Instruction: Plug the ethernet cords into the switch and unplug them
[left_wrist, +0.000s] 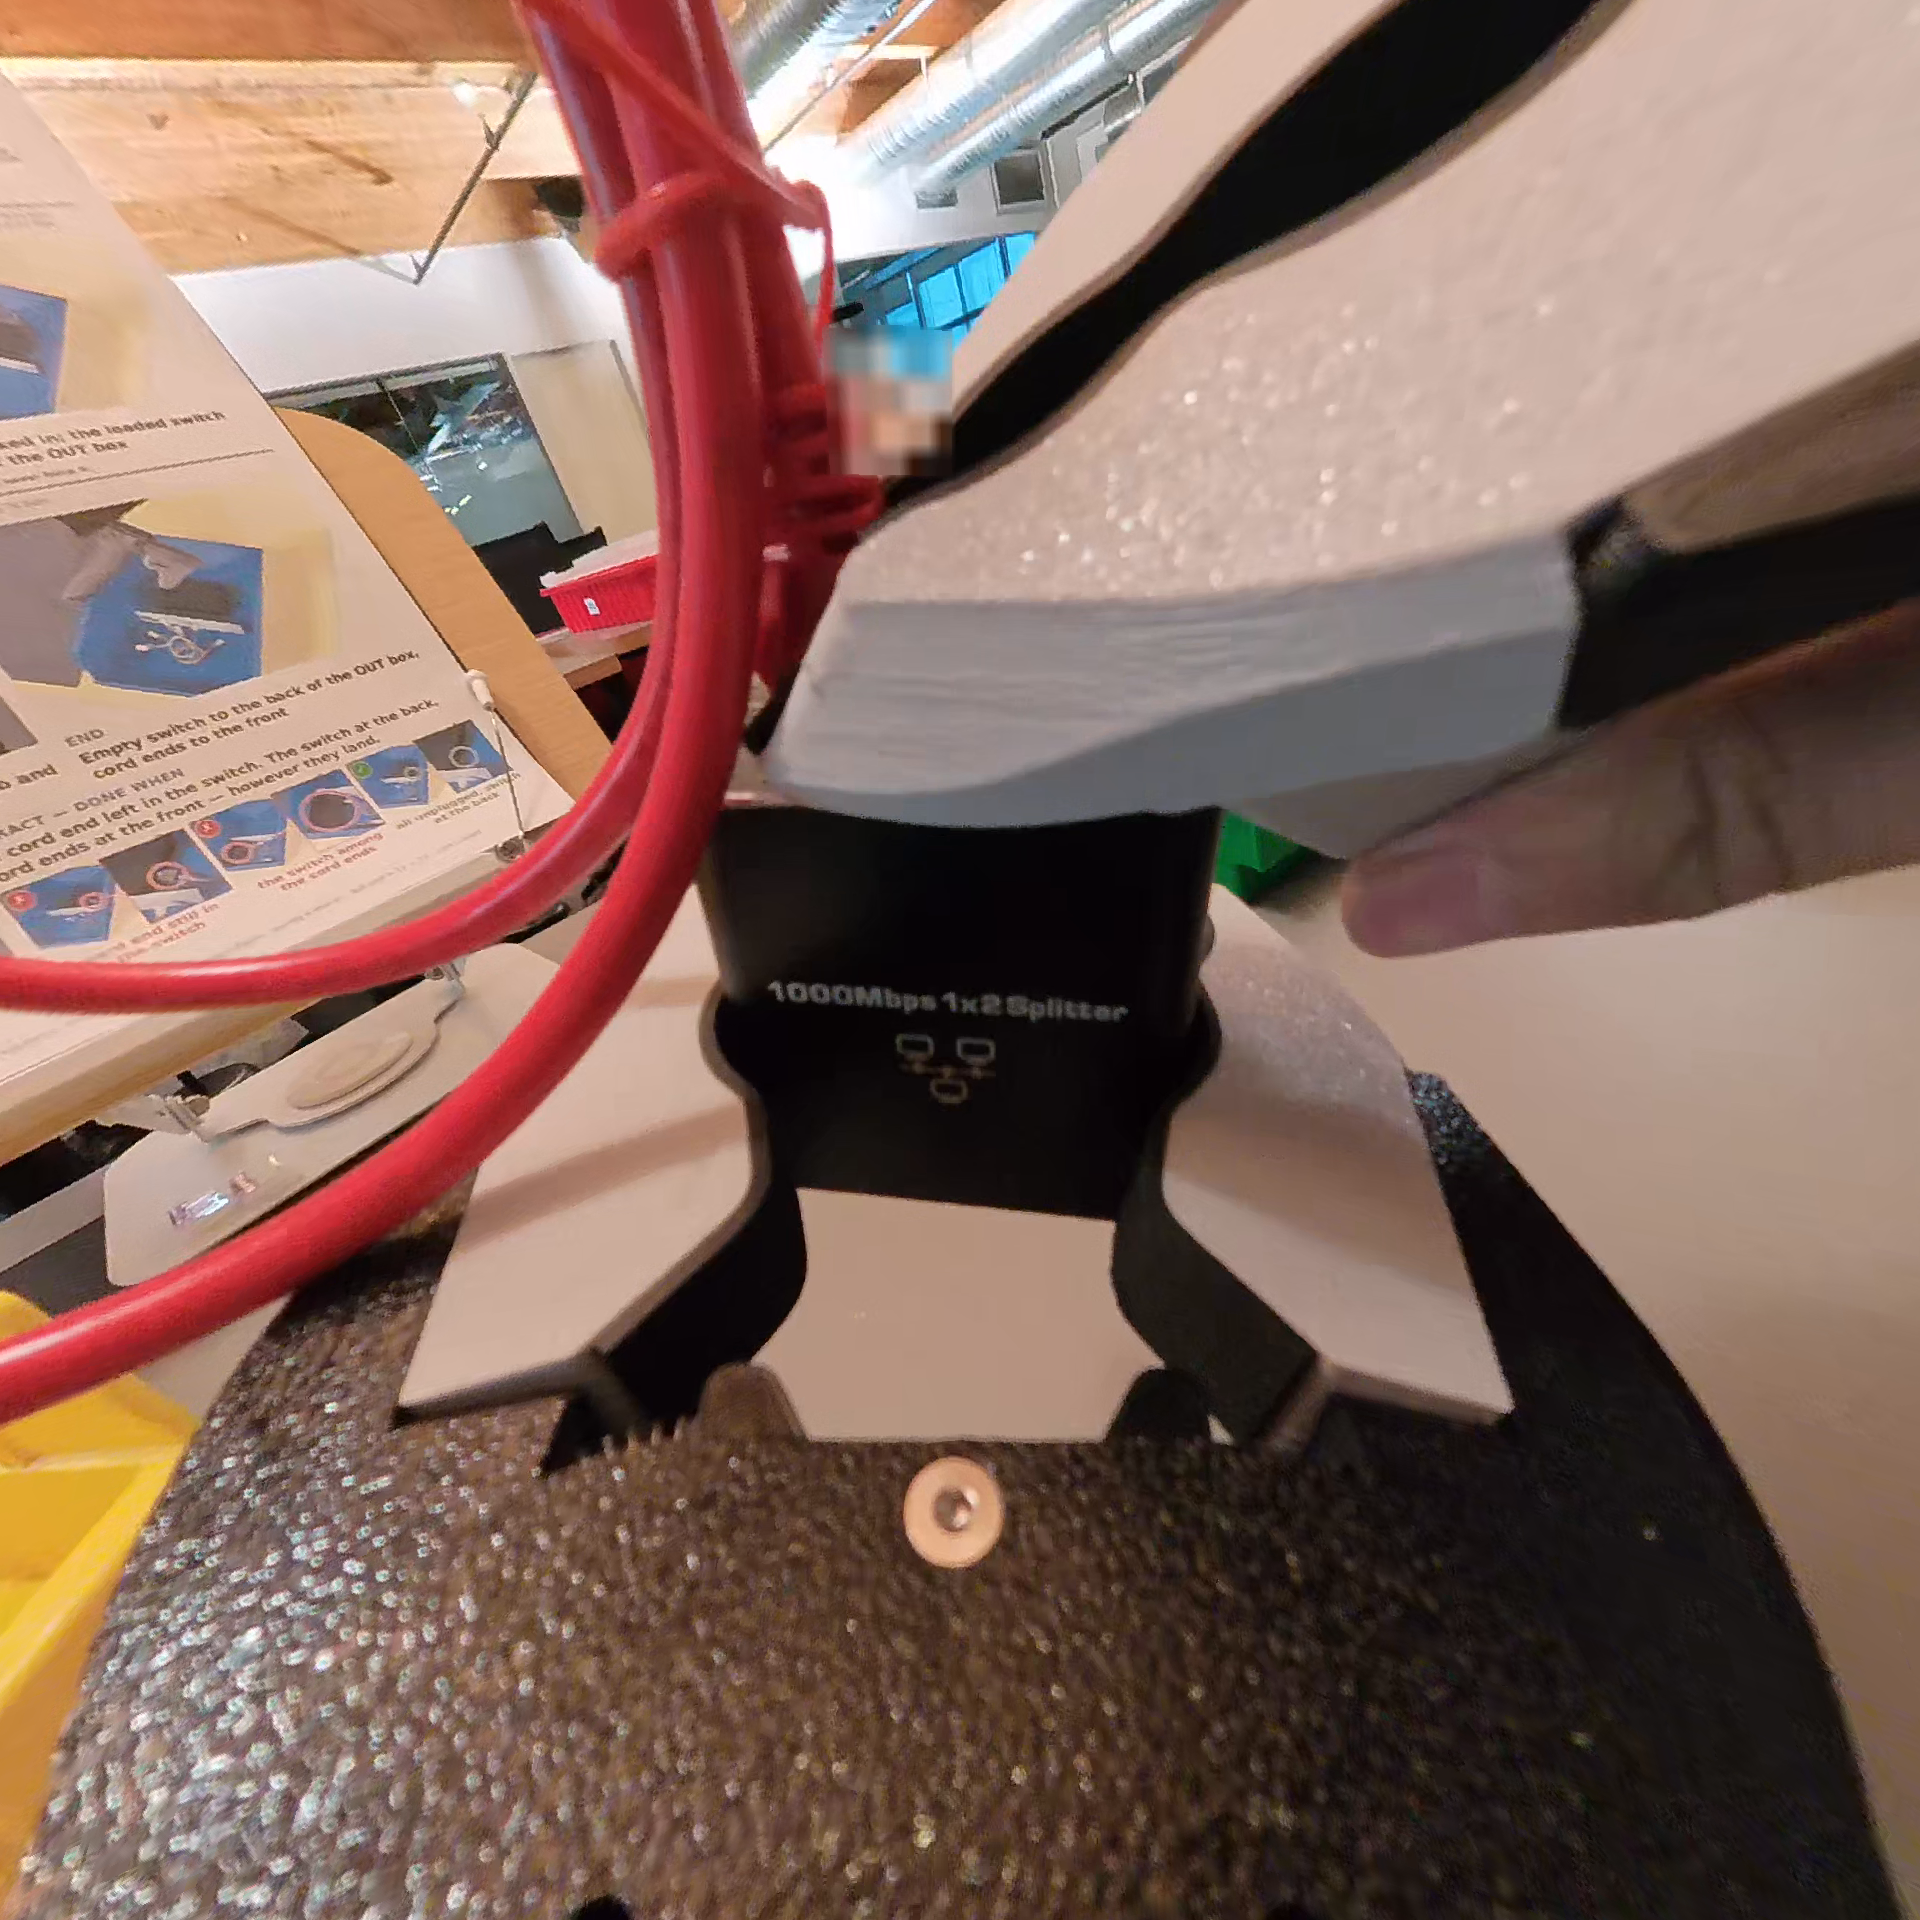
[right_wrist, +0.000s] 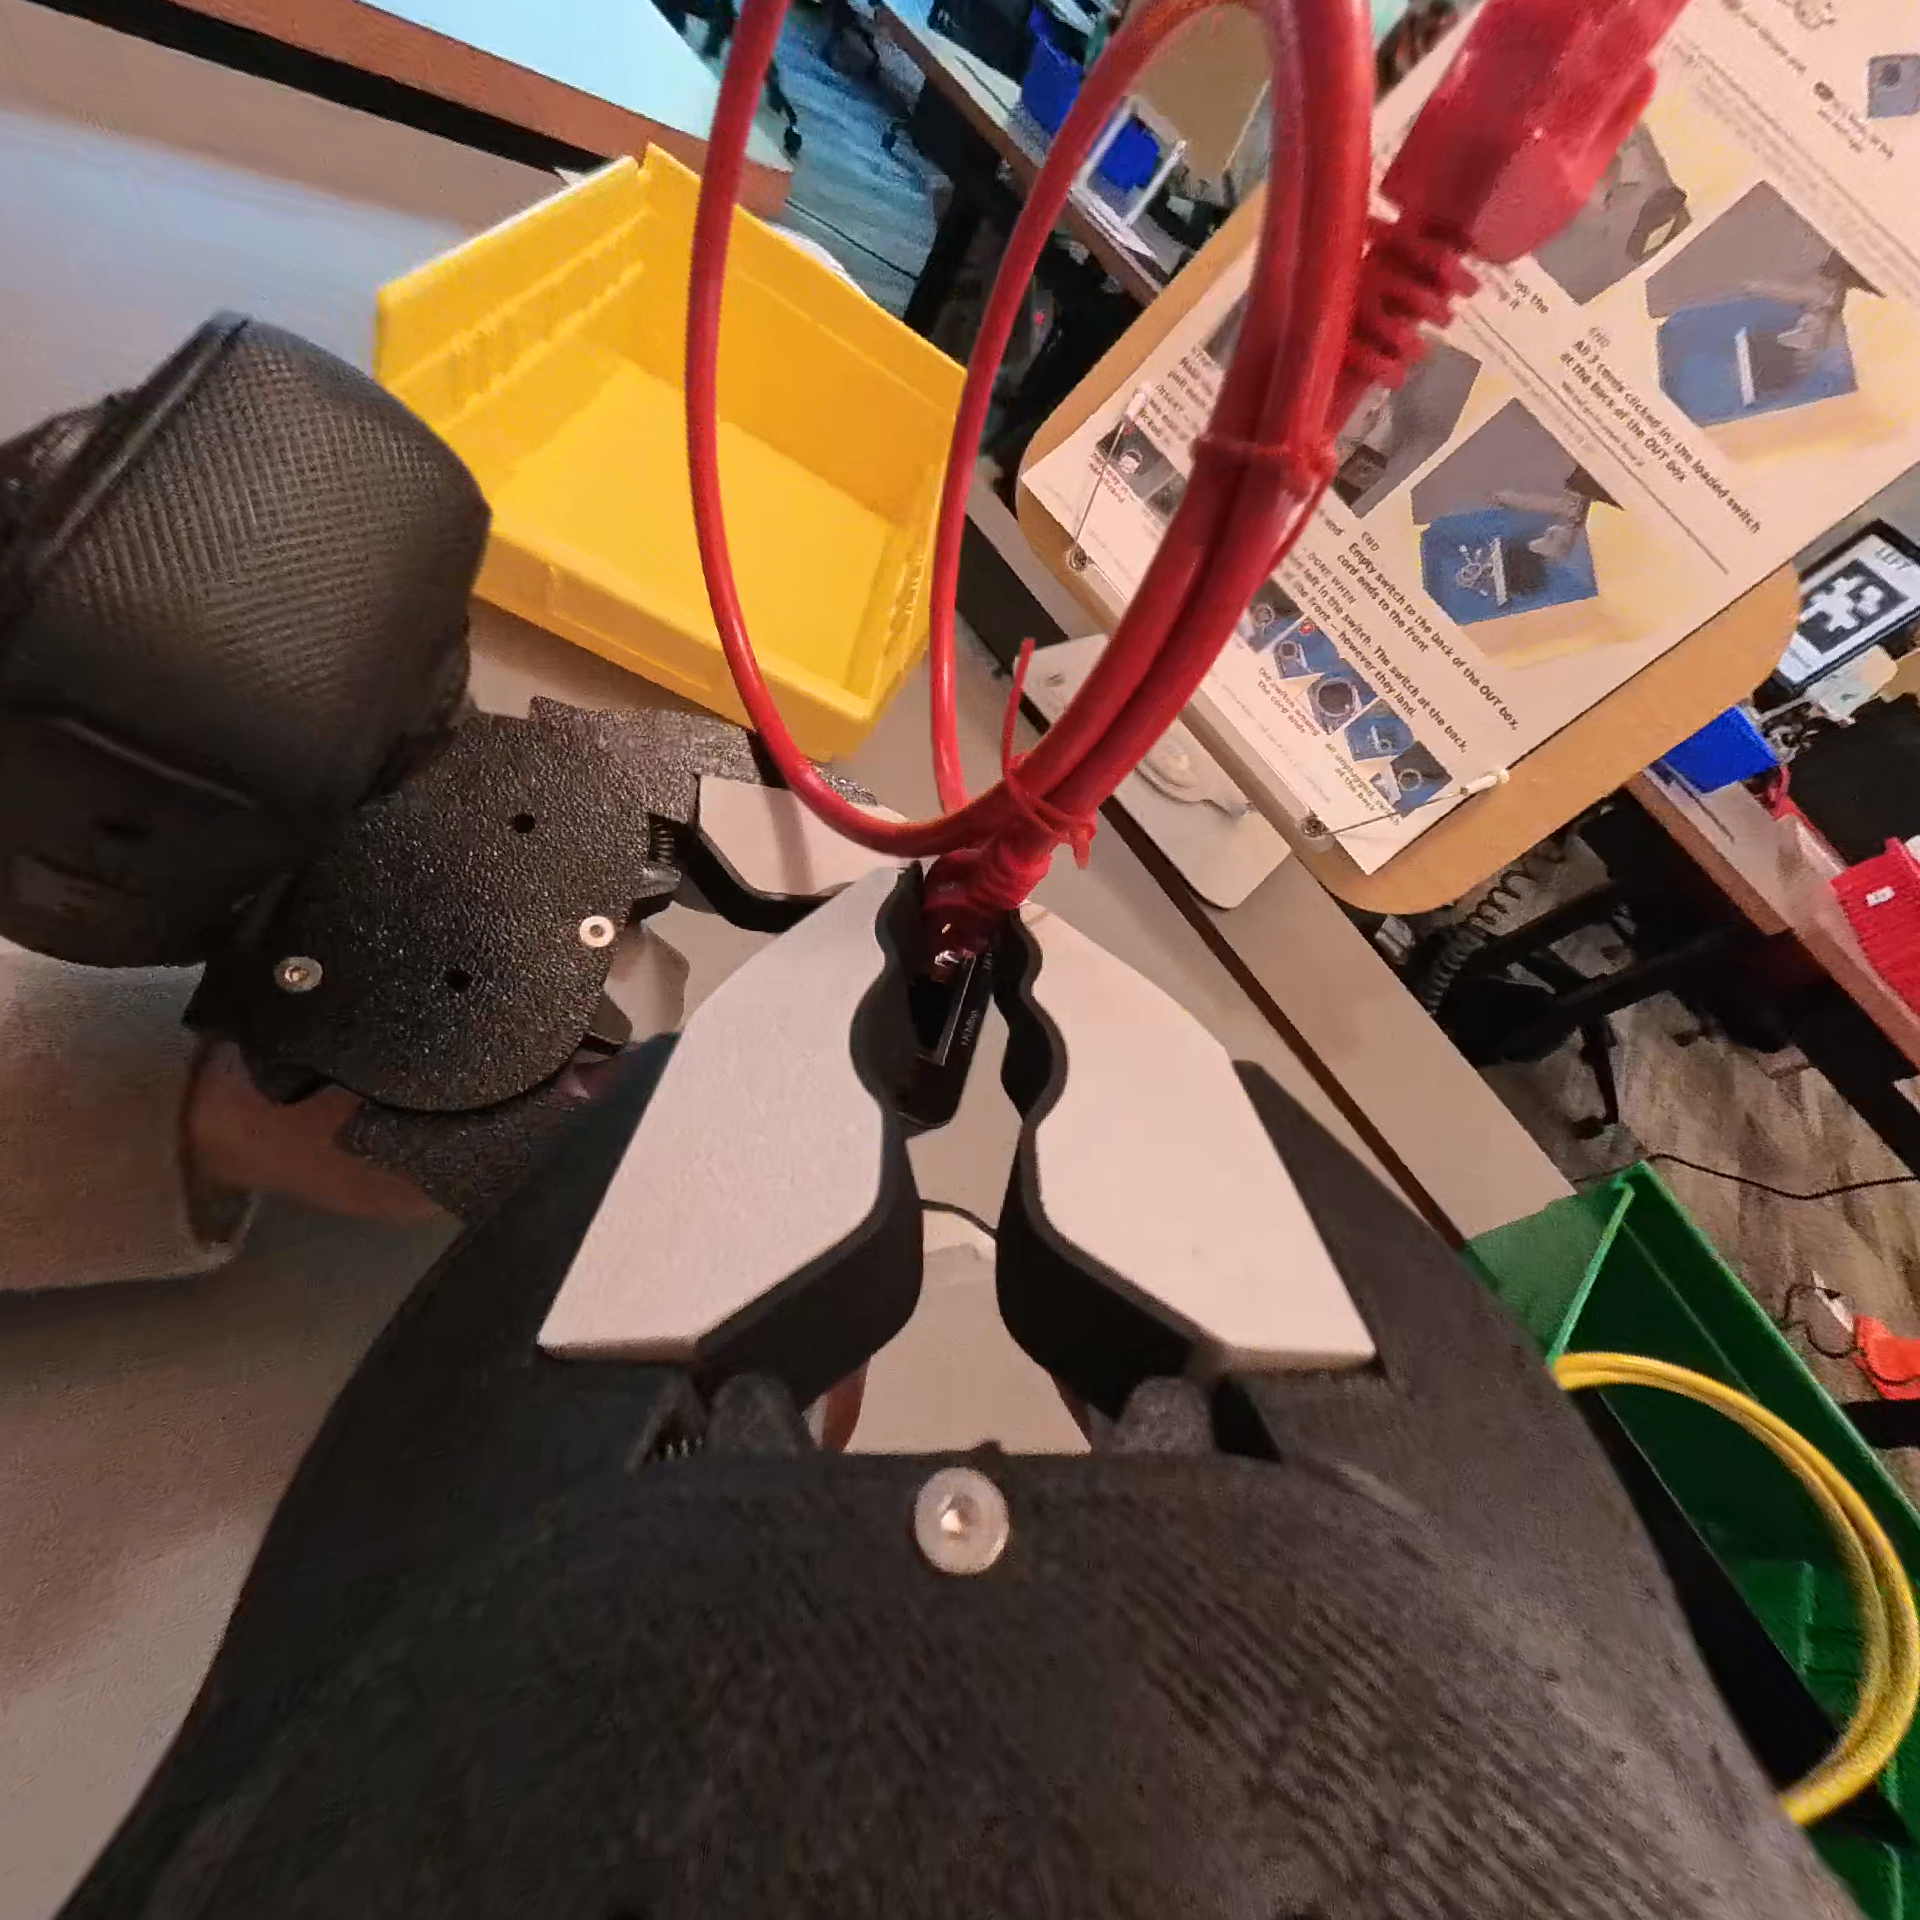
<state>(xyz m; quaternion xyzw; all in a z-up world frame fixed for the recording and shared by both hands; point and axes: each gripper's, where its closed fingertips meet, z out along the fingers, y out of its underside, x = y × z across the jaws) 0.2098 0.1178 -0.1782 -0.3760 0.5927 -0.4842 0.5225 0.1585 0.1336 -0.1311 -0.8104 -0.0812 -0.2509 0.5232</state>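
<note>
My left claw (left_wrist: 956, 1039) is clenched on the black switch (left_wrist: 961, 935), holding it up off the desk (right_wrist: 125, 1455). My right claw (right_wrist: 951, 997) is nearly closed over the switch's top end, pinching the red cord (right_wrist: 717, 436) plug (right_wrist: 961, 904) right at the port; whether the plug is seated I cannot tell.

Risks, as I judge them:
- The tied coil hangs from the plug, so its weight could tip the plug and jam it in the port.
- Pulling without the latch pressed could drag the switch out of the left claw.
- The right claw grips mostly the boot, so it could slip off.
- The free plug (right_wrist: 1527, 125) swings near the instruction board (right_wrist: 1558, 499) and could snag.

Containers:
- The yellow bin (right_wrist: 665, 457) on the desk looks empty.
- The green bin (right_wrist: 1621, 1340) at the right holds a yellow cord (right_wrist: 1860, 1538).
- The red basket (left_wrist: 603, 594) is far back; contents unclear.
</note>
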